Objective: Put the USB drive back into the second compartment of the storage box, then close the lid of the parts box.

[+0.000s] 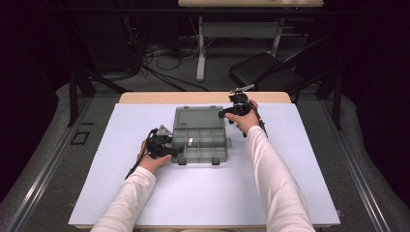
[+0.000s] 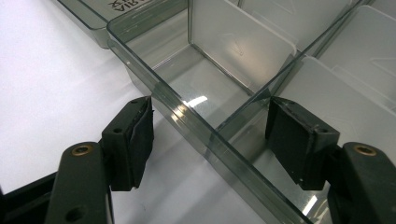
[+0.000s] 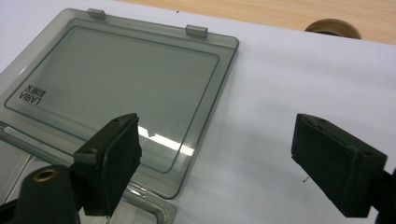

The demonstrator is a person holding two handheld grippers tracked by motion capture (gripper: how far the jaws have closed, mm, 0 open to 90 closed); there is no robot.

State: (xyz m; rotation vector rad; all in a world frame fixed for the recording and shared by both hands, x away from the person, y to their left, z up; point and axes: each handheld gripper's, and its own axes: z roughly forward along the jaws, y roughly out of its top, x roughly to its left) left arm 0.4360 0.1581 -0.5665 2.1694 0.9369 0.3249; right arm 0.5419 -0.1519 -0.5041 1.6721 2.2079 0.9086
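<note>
A clear grey compartment box [image 1: 200, 145] lies open on the white table top, its lid [image 1: 198, 117] folded flat to the far side. My left gripper [image 1: 175, 151] is at the box's left wall. In the left gripper view, the left gripper [image 2: 210, 140] straddles that wall [image 2: 187, 119], one pad [image 2: 137, 140] outside and the other inside a compartment, with neither pressing on it. My right gripper [image 1: 223, 114] hovers open by the lid's right edge. In the right gripper view, the right gripper [image 3: 217, 154] has one jaw over the lid [image 3: 121, 79] and the other over bare table.
A small pale item [image 1: 190, 141] sits in a middle compartment. The white sheet [image 1: 145, 193] spreads wide around the box, with a wooden strip [image 1: 145, 97] along the far edge. A round brown thing [image 3: 332, 28] shows at that strip. A black chair [image 1: 270, 72] stands beyond the table.
</note>
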